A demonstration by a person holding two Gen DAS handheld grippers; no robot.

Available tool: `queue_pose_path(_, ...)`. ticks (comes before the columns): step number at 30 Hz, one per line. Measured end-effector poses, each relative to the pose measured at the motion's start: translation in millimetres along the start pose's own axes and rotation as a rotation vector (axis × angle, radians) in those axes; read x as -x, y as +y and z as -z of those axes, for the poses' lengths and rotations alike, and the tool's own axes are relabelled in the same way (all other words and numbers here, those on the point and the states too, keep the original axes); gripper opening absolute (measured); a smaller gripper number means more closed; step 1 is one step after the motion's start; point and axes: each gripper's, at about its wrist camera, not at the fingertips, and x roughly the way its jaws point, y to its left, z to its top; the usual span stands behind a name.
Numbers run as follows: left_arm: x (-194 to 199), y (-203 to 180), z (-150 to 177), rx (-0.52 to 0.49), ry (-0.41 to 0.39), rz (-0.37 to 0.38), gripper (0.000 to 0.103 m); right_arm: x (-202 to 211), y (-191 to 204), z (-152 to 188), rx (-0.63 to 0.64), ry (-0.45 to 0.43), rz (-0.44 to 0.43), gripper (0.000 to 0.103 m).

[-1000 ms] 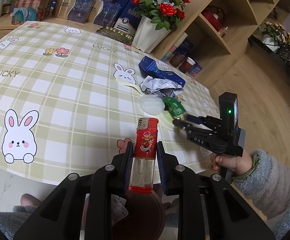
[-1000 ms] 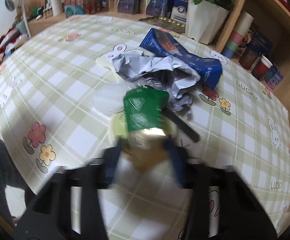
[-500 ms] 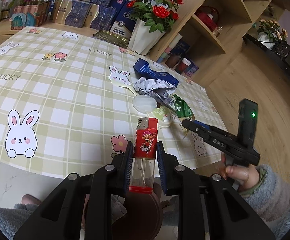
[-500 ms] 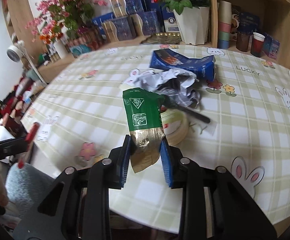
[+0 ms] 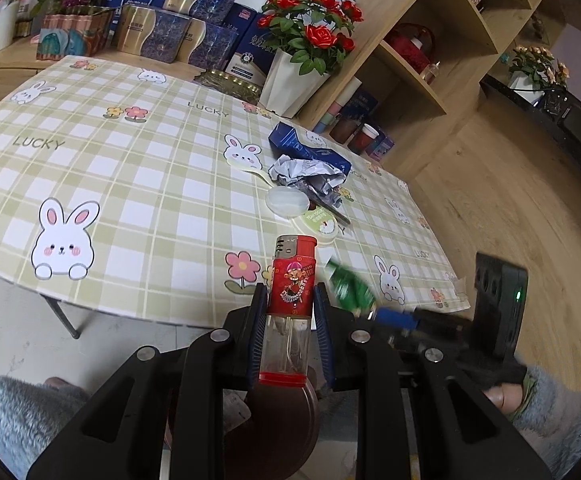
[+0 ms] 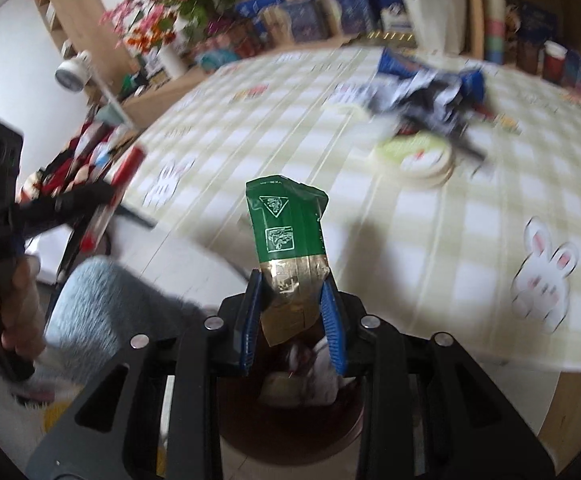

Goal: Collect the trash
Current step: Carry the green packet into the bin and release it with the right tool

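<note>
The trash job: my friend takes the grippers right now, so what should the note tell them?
Left gripper: shut on the red lighter.
Right gripper: shut on the green wrapper. Both are off the table edge, above the brown bin, which already holds some trash.
Done: two pieces picked up.
Left: drop both in the bin, then fetch the crumpled paper, blue box, round lid and black stick from the table.

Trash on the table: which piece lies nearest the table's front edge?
The round pale-green lid with the cartoon print; the clear lid, crumpled paper and blue carton lie farther back.
</note>
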Motion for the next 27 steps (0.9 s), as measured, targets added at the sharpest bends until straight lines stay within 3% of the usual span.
queue_pose_path(10, 4, -2, 11, -0.015, 0.015, -0.001, 0.023, -37, 17, 50, -0.021, 0.256, -0.013, 0.031)
queue_pose_path(23, 5, -1, 21, -0.009, 0.030, -0.027, 0.023, -62, 5, 65, -0.104, 0.356, -0.016, 0.032)
queue_pose_path(27, 2, -1, 22, -0.008, 0.042, -0.031, 0.023, -65, 1, 68, -0.124, 0.364, -0.020, 0.037)
